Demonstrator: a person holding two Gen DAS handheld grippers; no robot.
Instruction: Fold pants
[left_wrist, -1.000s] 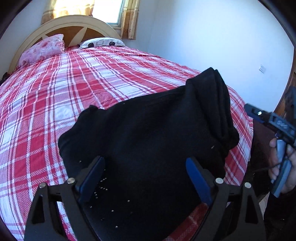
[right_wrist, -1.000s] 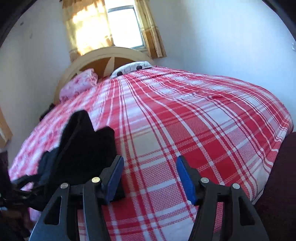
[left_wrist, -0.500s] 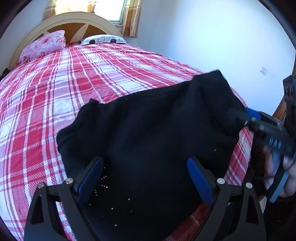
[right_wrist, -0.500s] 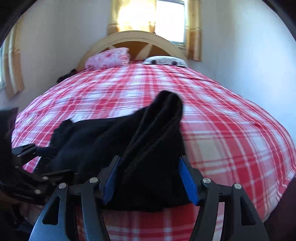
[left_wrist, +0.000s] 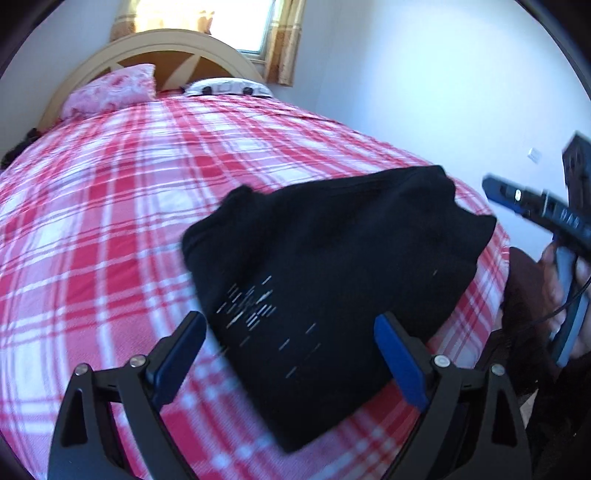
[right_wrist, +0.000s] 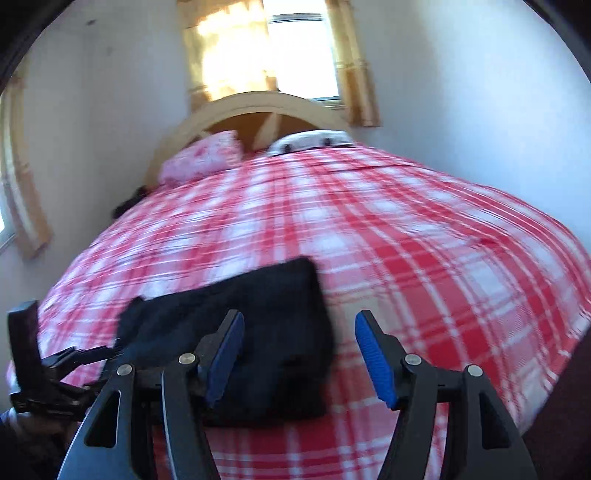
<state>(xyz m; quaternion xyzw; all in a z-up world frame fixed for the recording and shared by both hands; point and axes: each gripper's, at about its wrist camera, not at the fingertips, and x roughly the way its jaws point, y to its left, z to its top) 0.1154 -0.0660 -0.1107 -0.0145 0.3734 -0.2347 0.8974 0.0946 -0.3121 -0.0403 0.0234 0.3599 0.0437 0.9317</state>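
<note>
Blue-padded claws (left_wrist: 290, 354) (right_wrist: 299, 354) wide apart, empty, above pants (left_wrist: 332, 266).

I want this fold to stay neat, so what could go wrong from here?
The black pants lie near the foot edge of the bed; a nudge might slide them off. Both the left gripper and right gripper are open close by, so a finger could snag and undo the fold.

The right gripper (right_wrist: 299, 354) stands with jaws apart and empty over the plaid bedspread (right_wrist: 424, 266); the folded black pants (right_wrist: 258, 325) lie at its ten o'clock.
</note>
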